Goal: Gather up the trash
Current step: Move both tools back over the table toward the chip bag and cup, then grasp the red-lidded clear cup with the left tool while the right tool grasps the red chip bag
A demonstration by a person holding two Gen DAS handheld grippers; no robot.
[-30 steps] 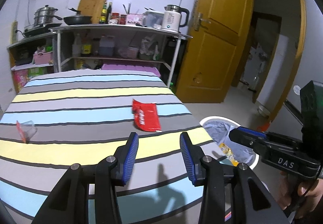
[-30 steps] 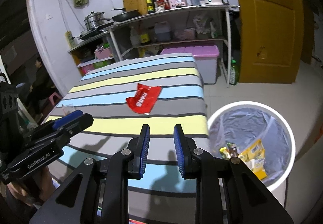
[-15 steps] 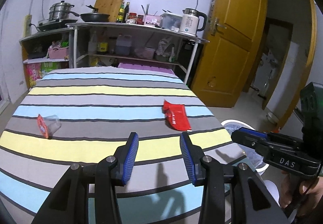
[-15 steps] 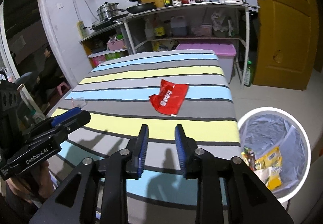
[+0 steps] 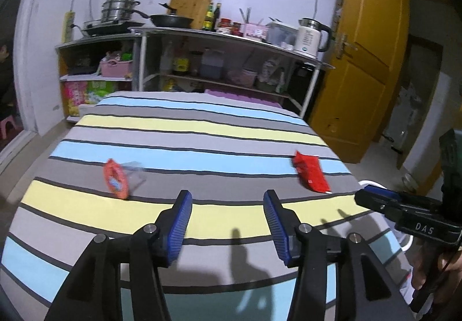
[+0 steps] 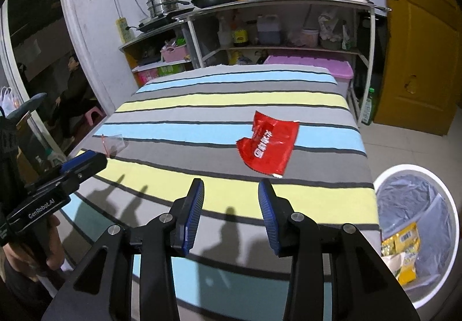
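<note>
A red snack wrapper lies flat on the striped tablecloth, ahead of my right gripper, whose jaws are opening with nothing between them. The same wrapper shows at the right in the left wrist view. A clear plastic cup with an orange-red lid lies on its side ahead and left of my left gripper, whose jaws are opening on nothing. In the right wrist view the cup sits near the table's left edge. Both grippers hover above the near side of the table.
A white bin lined with a grey bag and holding yellow wrappers stands on the floor right of the table. Shelves with pots, bottles and a kettle line the far wall. A yellow door is at right. A person sits in the doorway at left.
Both grippers' jaws have spread wider. Both views have swung left: the bin slid to the right edge and the cup moved towards the middle of the left wrist view.
</note>
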